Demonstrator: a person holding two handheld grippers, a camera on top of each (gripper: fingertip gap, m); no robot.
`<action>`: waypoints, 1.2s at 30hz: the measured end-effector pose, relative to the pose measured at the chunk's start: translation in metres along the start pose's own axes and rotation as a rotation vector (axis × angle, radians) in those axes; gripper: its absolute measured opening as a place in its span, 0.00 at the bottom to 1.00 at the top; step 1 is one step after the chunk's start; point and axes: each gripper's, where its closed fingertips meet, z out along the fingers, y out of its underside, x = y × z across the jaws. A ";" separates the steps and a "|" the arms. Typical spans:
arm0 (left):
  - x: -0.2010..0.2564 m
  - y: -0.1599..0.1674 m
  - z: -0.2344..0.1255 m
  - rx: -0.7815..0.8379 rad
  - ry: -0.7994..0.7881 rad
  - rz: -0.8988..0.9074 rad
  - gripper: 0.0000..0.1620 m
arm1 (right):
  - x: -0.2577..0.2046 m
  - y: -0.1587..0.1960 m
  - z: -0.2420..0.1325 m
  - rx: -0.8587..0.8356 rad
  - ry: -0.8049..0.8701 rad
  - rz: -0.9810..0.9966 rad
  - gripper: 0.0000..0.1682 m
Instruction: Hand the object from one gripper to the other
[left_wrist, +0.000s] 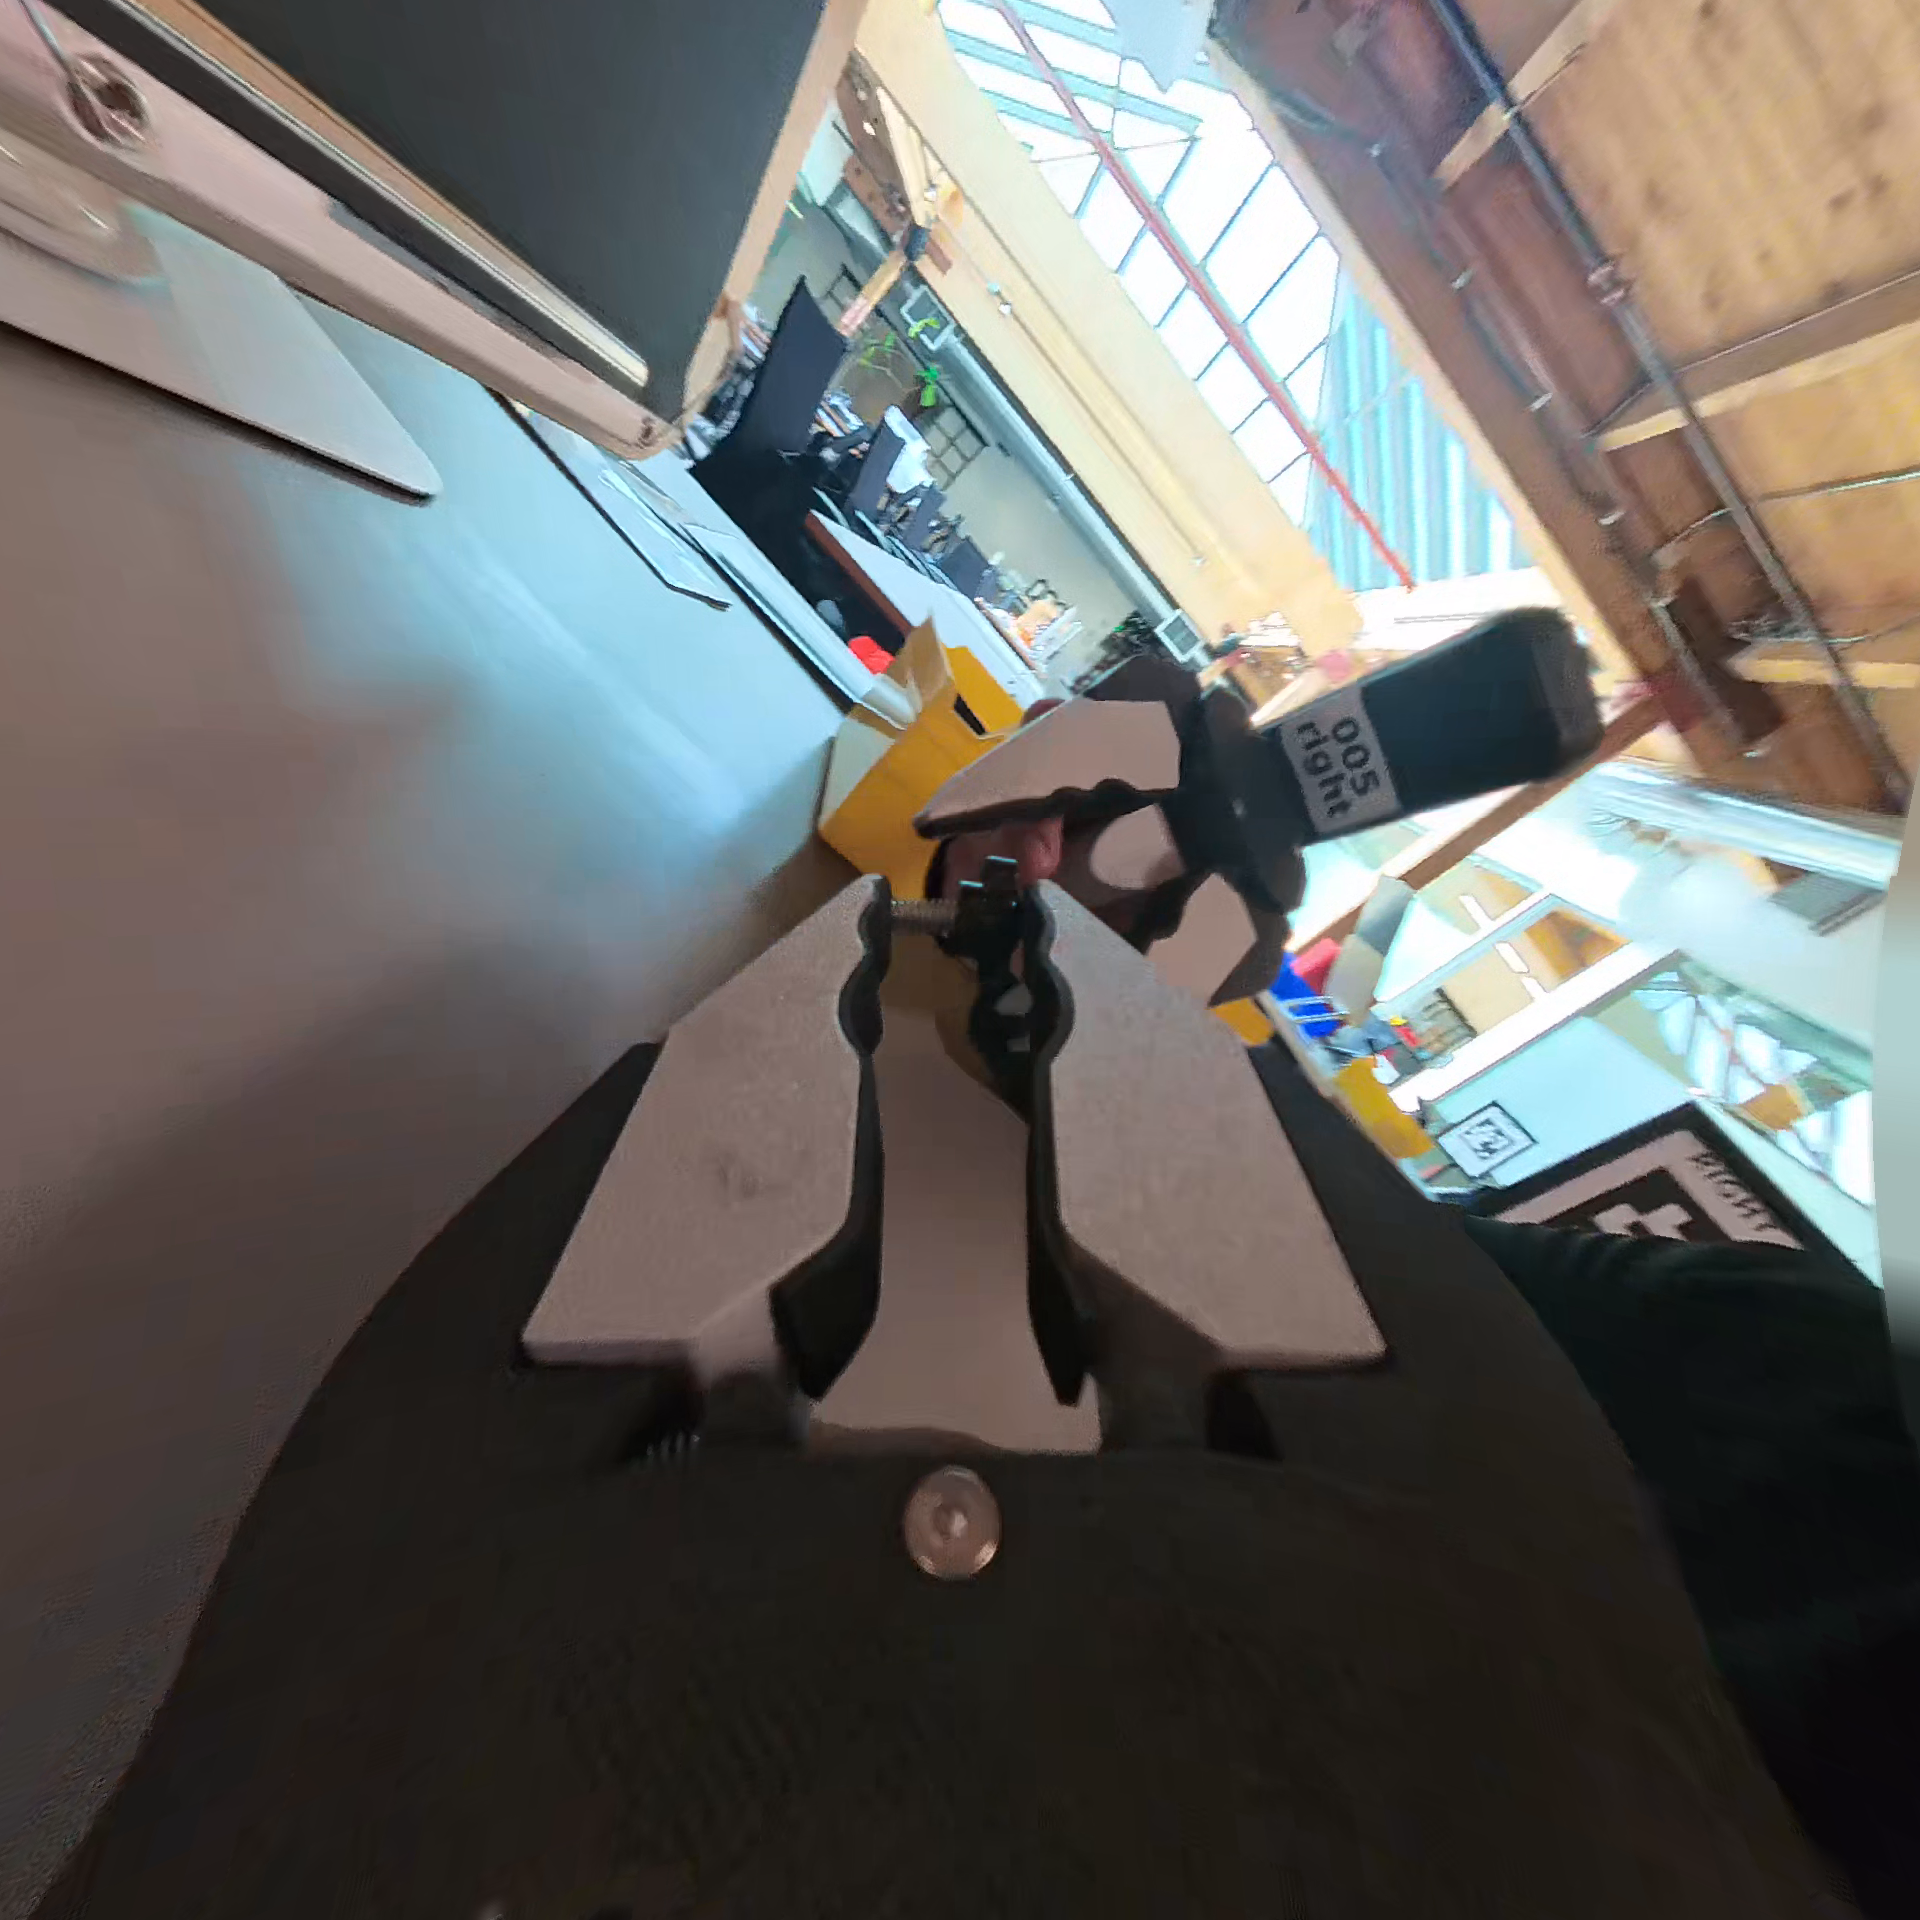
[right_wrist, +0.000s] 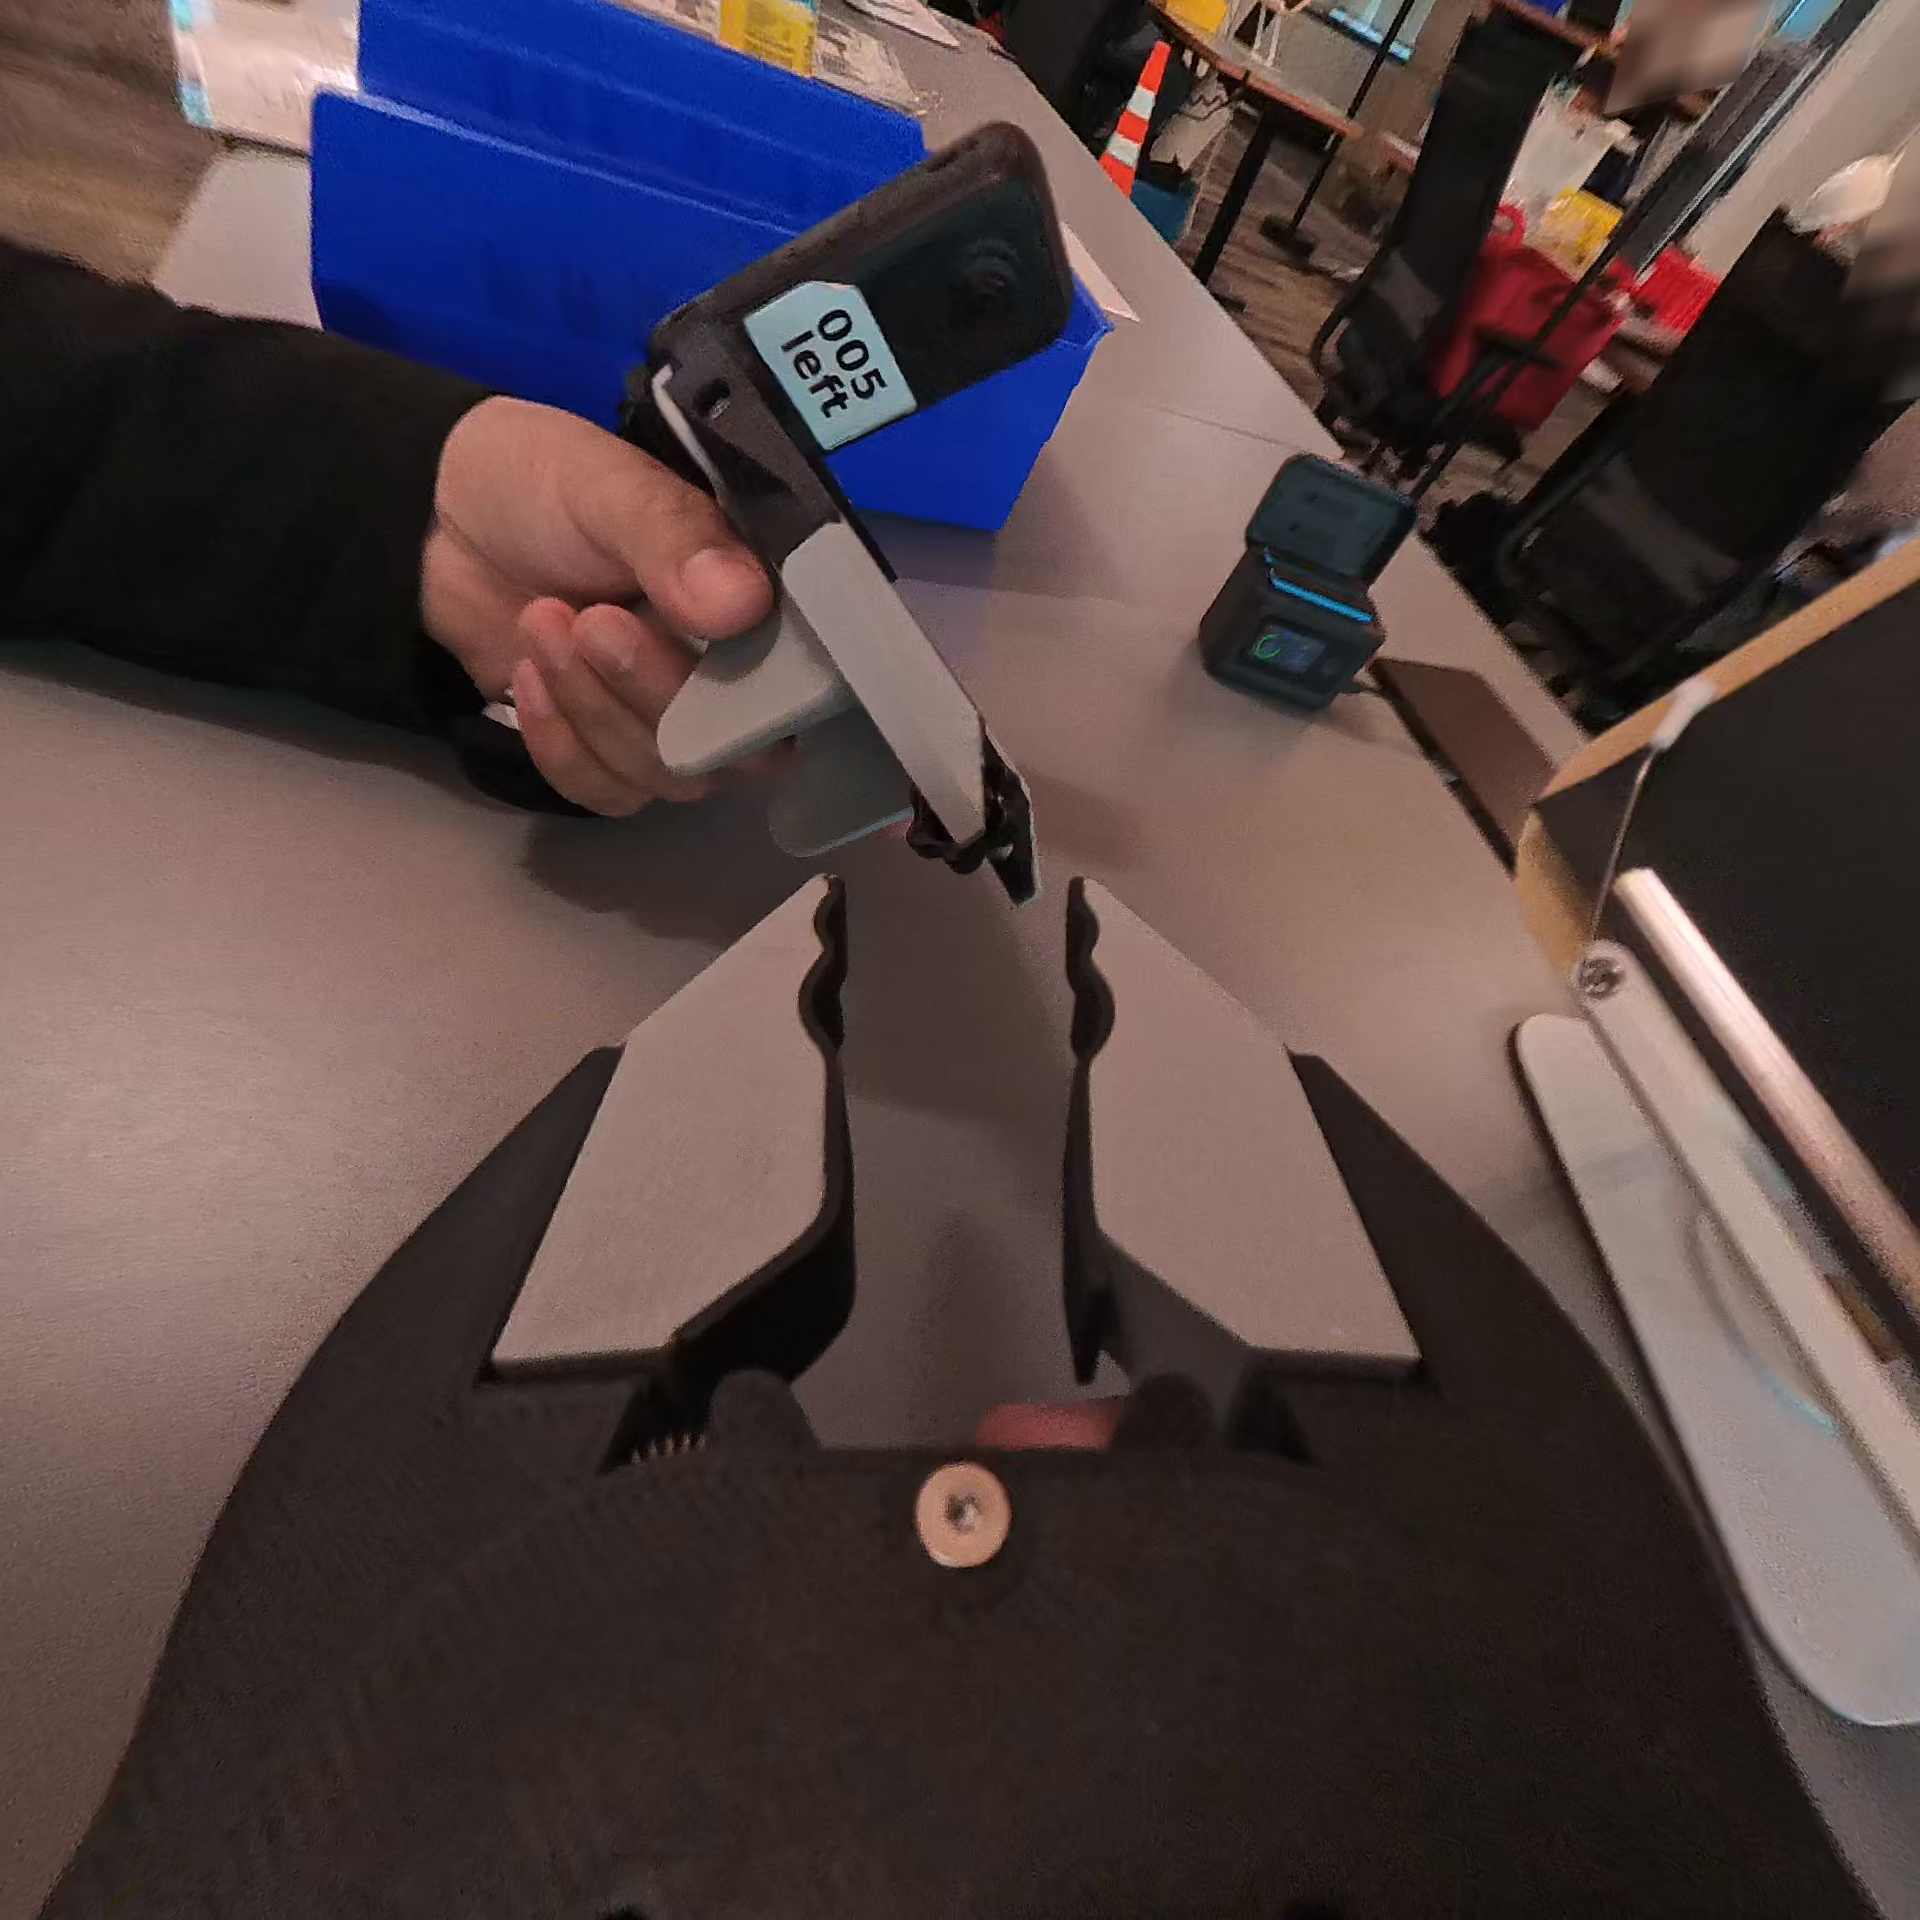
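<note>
At the centre of the left wrist view, the left hand-held gripper (left_wrist: 956, 925) pinches a small black clamp with a bare screw (left_wrist: 992, 920). It looks light, rigid and fiddly; the black body seems the safest hold. The right hand-held gripper (right_wrist: 956, 904) is spread, empty.

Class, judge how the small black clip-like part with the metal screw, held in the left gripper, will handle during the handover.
The small black clip-like part with the metal screw looks rigid, so probably won't flop. It seems light, pinched only at the left gripper tips. Its irregular shape may twist when the open right gripper closes.
</note>
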 end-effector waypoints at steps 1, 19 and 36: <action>0.004 0.002 0.001 -0.008 0.027 -0.019 0.14 | -0.001 -0.001 0.002 -0.004 0.024 -0.046 0.22; -0.013 -0.004 -0.010 -0.130 -0.345 0.659 0.31 | 0.005 0.025 -0.010 -0.032 -0.264 0.532 0.11; 0.017 0.108 0.018 -0.545 -0.148 1.516 0.17 | -0.086 0.061 -0.041 -0.424 -0.723 0.494 0.11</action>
